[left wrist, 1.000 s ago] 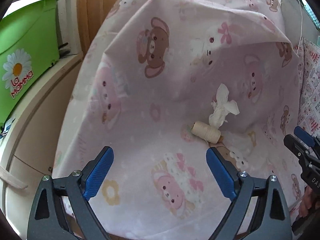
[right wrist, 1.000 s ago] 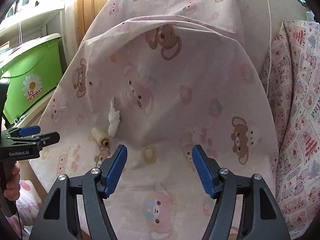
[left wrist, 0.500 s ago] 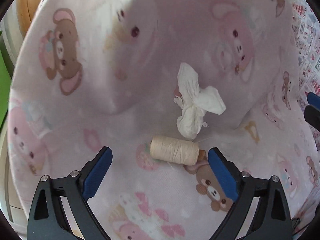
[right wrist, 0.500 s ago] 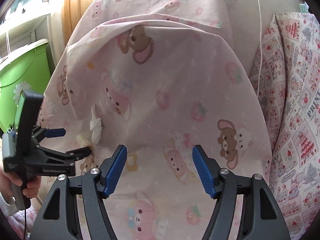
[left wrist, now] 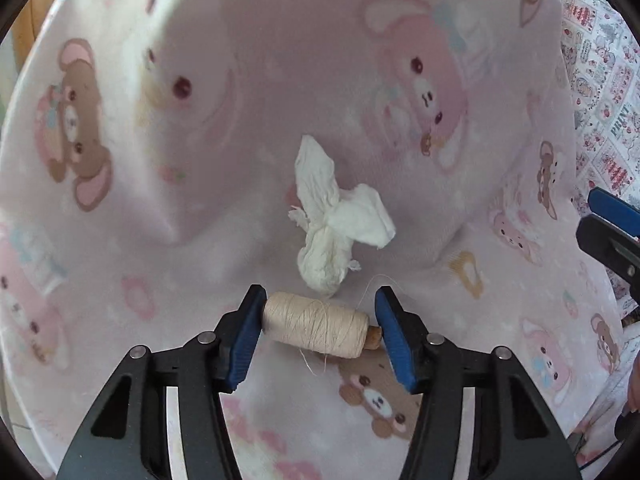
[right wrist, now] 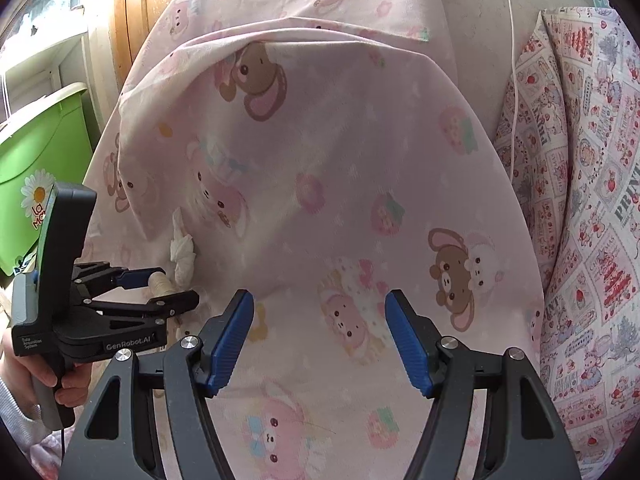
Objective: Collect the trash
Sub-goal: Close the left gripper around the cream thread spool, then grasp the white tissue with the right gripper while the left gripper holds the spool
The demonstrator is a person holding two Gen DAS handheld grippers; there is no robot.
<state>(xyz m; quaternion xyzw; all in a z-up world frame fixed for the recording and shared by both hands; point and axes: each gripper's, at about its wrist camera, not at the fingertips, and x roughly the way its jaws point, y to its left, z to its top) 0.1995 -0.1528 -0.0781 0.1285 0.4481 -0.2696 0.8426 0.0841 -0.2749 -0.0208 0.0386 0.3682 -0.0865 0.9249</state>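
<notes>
The spool of thread [left wrist: 316, 326] lies on its side on the pink bear-print sheet [left wrist: 224, 80] of the bed, crosswise between my left fingers [left wrist: 252, 320] so they can close on its two ends; the pad at nine o'clock touches one end, the other stands just off the brown core. It is cream, tightly wound, with loose strands. A crumpled tissue [left wrist: 336, 220] sits at twelve o'clock, just beyond. My right gripper [right wrist: 320, 332] hangs spread wide, holding nothing
</notes>
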